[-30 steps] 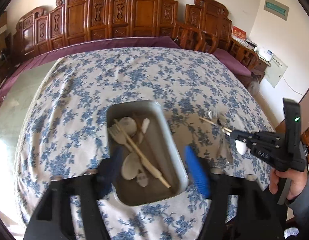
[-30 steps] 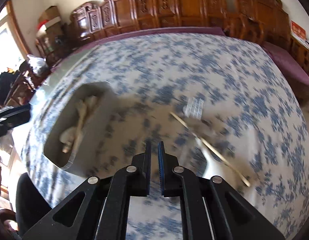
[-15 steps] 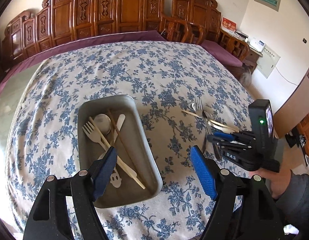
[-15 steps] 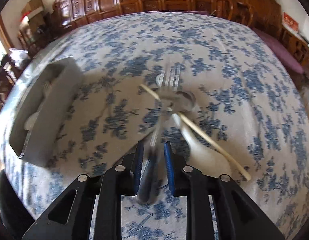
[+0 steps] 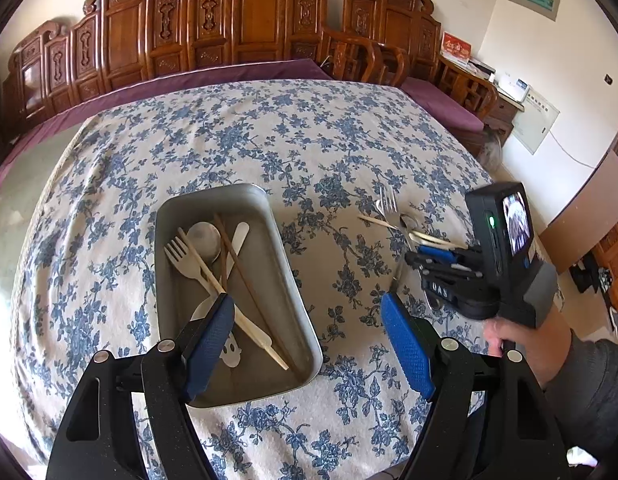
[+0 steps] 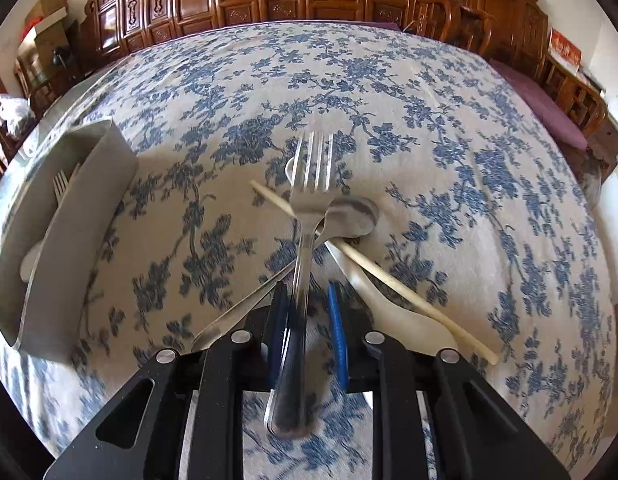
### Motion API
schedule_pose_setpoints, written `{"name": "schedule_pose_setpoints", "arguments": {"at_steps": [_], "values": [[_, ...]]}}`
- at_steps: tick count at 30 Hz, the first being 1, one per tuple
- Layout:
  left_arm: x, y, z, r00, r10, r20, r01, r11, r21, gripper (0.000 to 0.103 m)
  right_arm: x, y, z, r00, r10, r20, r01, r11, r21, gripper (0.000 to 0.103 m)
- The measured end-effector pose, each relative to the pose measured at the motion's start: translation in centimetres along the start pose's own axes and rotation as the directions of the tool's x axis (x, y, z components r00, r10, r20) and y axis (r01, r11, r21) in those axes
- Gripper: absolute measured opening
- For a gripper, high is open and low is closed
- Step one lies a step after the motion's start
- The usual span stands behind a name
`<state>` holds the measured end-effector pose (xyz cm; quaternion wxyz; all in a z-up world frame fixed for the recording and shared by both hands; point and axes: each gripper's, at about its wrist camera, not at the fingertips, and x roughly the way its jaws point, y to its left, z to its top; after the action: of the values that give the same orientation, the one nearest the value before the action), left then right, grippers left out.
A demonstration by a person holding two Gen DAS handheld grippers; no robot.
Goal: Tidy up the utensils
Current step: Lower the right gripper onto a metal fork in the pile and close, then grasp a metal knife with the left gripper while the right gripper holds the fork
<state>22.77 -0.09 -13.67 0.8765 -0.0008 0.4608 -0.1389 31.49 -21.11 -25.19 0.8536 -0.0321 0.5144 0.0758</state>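
Metal fork (image 6: 309, 216) lies between right hand-held gripper (image 6: 309, 300) pads.

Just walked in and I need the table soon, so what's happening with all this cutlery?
A person holding a gripper tool in each hand is sorting utensils into a metal tray on the floral tablecloth. The right tool is down over a small pile, its pads either side of a metal fork handle, not visibly clamped yet. A metal spoon, a white spoon and a chopstick lie there too. The left tool hovers open over the tray, which already holds several utensils.
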Motion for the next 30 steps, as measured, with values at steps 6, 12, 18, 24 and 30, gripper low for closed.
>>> {"name": "schedule_pose_setpoints", "arguments": {"at_steps": [6,12,18,24,30], "values": [[0.1,0.0,-0.1,1.000,-0.005,-0.002,0.005,1.000,0.002,0.072,0.8,0.3,1.5,1.000,-0.009,-0.028,0.009,1.000,-0.012,0.022],[0.4,0.0,0.1,1.000,-0.005,-0.002,0.005,1.000,0.002,0.072,0.9,0.5,1.8,0.999,0.000,-0.041,-0.003,0.999,-0.053,0.009],[1.2,-0.4,0.6,1.000,-0.005,-0.007,0.005,1.000,0.010,0.072,-1.1,-0.3,1.7,0.998,0.063,0.006,-0.062,0.998,-0.030,0.009],[2.9,-1.5,1.6,1.000,-0.013,-0.019,0.014,1.000,0.023,0.072,-4.5,-1.6,2.3,0.990,0.122,0.076,-0.121,0.992,-0.019,0.009],[5.5,-3.4,2.6,0.999,-0.025,-0.049,0.028,0.998,0.056,0.072,-6.2,-4.2,2.2,0.987,0.115,0.113,-0.112,0.993,-0.032,0.009]]}}
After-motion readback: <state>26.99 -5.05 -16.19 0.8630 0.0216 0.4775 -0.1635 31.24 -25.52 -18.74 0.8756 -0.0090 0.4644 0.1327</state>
